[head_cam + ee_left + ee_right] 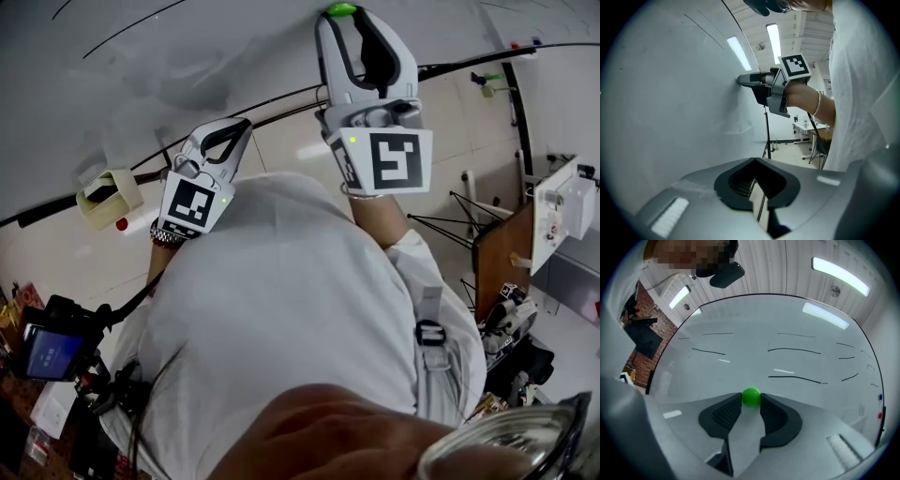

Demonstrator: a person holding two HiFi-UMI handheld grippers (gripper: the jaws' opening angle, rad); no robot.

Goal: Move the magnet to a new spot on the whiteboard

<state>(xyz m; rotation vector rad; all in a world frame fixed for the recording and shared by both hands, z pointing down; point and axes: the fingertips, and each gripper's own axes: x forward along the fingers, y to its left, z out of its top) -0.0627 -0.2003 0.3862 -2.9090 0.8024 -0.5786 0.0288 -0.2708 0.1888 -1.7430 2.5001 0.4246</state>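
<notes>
The right gripper (751,401) pinches the green magnet (340,10) between its jaw tips, against the whiteboard (787,366), well above the lower edge. The left gripper (754,162), jaws together and empty, hangs lower, farther from the magnet.

The whiteboard (787,319) in front of me is white and mostly bare. A green magnet (751,397) sits on it, low in the middle of my right gripper view. Short black lines (794,350) are drawn across it. A small blue dot (880,397) and a red dot (880,416) sit near its right edge.
</notes>
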